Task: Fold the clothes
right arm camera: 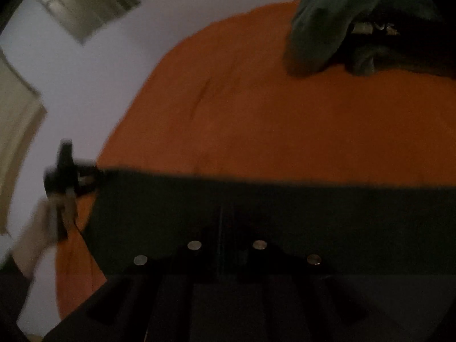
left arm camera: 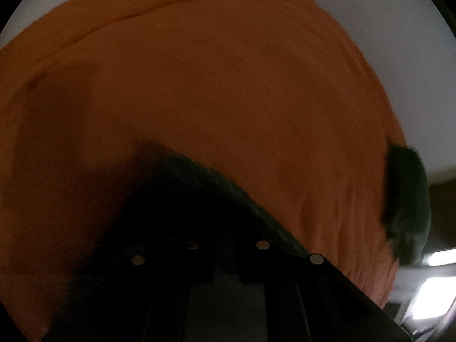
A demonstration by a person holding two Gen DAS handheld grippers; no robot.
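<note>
A dark green garment [right arm camera: 256,222] is held up in front of an orange cloth surface [left arm camera: 213,91]. In the right wrist view its straight top edge runs across the frame, and my right gripper [right arm camera: 226,219] is shut on it. In the left wrist view my left gripper [left arm camera: 222,228] is shut on a dark green edge [left arm camera: 205,176] of the same garment. The left gripper also shows in the right wrist view [right arm camera: 373,28] at the upper right, wrapped in bunched green cloth [right arm camera: 319,34]. Another green fold [left arm camera: 407,202] hangs at the right of the left wrist view. Both sets of fingers are mostly hidden in shadow.
The orange cloth [right arm camera: 285,119] covers the surface under both grippers. A pale wall [right arm camera: 94,65] with a window [right arm camera: 82,2] lies beyond it. A dark stand or clamp [right arm camera: 65,171] and a blurred hand [right arm camera: 42,233] sit at the left edge.
</note>
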